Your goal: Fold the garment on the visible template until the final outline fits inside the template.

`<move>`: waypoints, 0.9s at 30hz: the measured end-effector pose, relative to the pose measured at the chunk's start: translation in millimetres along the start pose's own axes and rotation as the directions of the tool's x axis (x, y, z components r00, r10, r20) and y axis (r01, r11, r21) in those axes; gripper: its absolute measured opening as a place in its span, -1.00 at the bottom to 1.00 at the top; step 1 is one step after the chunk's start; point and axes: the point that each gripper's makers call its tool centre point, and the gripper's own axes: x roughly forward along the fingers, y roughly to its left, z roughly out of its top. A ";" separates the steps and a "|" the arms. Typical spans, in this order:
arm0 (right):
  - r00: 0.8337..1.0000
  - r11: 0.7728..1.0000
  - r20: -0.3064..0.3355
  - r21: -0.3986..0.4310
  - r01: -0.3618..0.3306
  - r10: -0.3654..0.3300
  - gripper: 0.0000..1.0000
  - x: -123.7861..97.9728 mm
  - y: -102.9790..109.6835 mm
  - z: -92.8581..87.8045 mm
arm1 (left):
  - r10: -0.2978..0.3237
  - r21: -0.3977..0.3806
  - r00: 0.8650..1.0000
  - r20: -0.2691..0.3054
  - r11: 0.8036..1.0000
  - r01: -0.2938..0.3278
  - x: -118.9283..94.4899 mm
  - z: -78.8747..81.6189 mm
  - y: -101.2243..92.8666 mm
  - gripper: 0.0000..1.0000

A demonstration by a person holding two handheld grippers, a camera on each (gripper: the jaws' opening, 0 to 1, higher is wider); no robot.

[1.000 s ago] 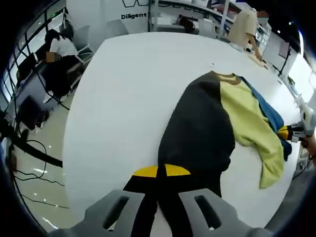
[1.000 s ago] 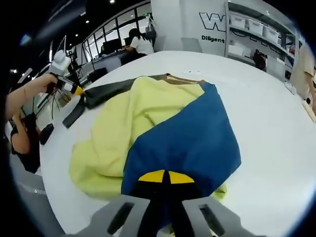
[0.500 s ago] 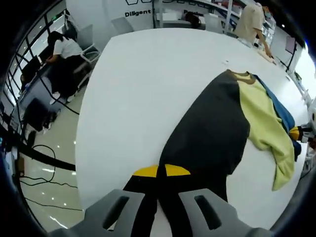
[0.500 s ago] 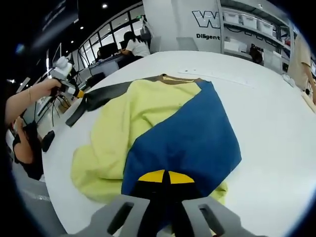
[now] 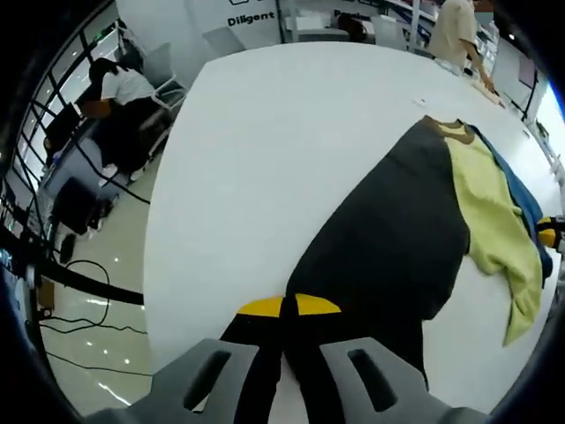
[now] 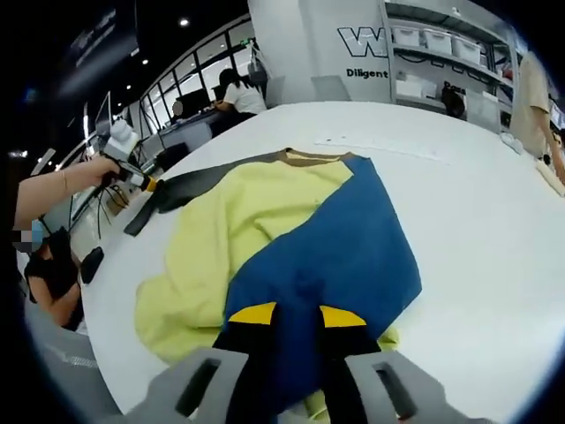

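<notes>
The garment lies on the white table (image 5: 265, 132): a black sleeve (image 5: 388, 238), a yellow body (image 5: 490, 212) and a blue sleeve (image 5: 528, 201). My left gripper (image 5: 289, 306) is shut on the black sleeve's end, which is drawn out long towards the table's edge. The right gripper's yellow tip (image 5: 547, 231) shows past the far side. In the right gripper view the blue sleeve (image 6: 335, 256) lies over the yellow body (image 6: 238, 221). My right gripper (image 6: 297, 315) stands open, with blue cloth between its parted jaws. The left gripper (image 6: 146, 183), in a hand, holds the black sleeve (image 6: 190, 185).
A faint thin line (image 6: 380, 146) crosses the table beyond the collar (image 6: 309, 157). The table edge drops to a shiny floor with cables (image 5: 79, 309). People sit at desks (image 5: 115, 97), one stands by shelves (image 5: 459, 31), and another sits low beside the table (image 6: 48, 274).
My right gripper's jaws have parted on the blue sleeve. The left gripper has drawn the black sleeve farther out, so it lies longer and straighter.
</notes>
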 end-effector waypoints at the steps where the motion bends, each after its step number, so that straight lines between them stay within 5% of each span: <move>1: 1.000 1.000 0.002 -0.001 -0.009 0.009 -0.58 -1.4 2.6 0.4 | -0.001 -0.003 1.000 0.001 1.000 0.001 -0.4 0.2 -0.8 -0.97; 13: 0.998 0.995 0.036 -0.086 -0.048 0.051 -0.17 -14.3 19.2 6.9 | 0.035 -0.058 0.998 0.043 0.998 -0.033 -16.7 4.0 4.3 -0.80; 18: 0.999 0.992 0.015 -0.119 -0.050 0.052 0.02 -16.0 22.1 0.0 | 0.027 -0.057 0.998 0.048 0.998 -0.024 -27.6 0.2 -5.1 -0.45; 27: 0.998 0.979 -0.001 -0.197 -0.060 0.061 0.21 -22.3 33.6 -6.3 | -0.026 -0.012 0.990 0.137 1.000 0.028 -45.6 5.7 -35.1 0.26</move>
